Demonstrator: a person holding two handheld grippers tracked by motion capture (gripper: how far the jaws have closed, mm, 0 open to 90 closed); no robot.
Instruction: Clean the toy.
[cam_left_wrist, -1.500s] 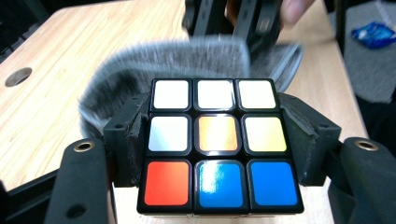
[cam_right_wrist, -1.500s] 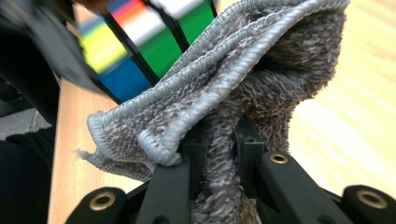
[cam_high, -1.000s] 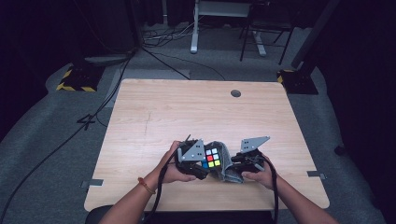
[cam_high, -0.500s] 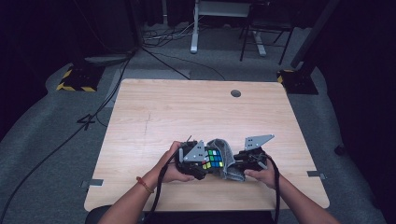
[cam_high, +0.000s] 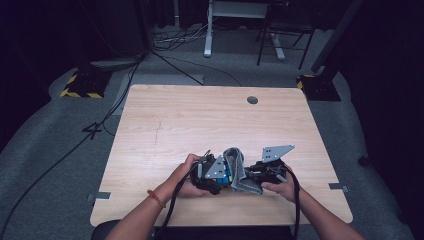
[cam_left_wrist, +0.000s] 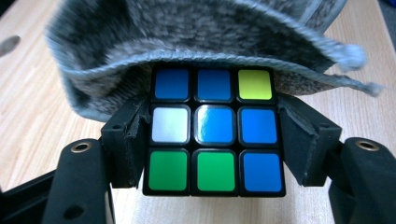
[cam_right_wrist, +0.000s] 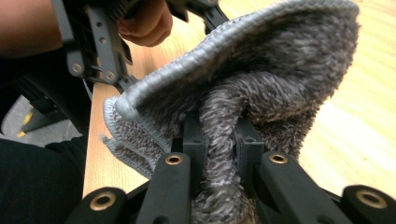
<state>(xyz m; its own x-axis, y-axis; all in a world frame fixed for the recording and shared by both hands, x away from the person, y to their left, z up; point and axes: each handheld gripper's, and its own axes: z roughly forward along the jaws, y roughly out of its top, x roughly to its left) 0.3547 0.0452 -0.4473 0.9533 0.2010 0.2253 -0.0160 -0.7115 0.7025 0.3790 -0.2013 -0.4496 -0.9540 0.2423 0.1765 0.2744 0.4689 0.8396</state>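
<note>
A colour puzzle cube (cam_left_wrist: 215, 135) with blue, green, white and yellow stickers sits between the black jaws of my left gripper (cam_left_wrist: 215, 140), which is shut on its two sides. A grey fluffy cloth (cam_left_wrist: 187, 28) drapes over the cube's top. My right gripper (cam_right_wrist: 219, 140) is shut on a fold of that cloth (cam_right_wrist: 280, 70). In the high view both grippers meet near the table's front edge: the left gripper (cam_high: 220, 177) with the cube (cam_high: 226, 176), the cloth (cam_high: 237, 170) standing between them, and the right gripper (cam_high: 252, 175) just to its right.
The light wooden table (cam_high: 200, 120) has a round cable hole (cam_high: 252, 100) near its far edge. Cables and desk legs lie on the grey floor beyond. In the right gripper view the person's hand (cam_right_wrist: 144, 21) and the left gripper's body (cam_right_wrist: 98, 42) are close at the upper left.
The cloth has come up over the cube, so the cube's coloured top face, plain a second ago in the high view, is now mostly covered. Both hands stay near the same spot.
</note>
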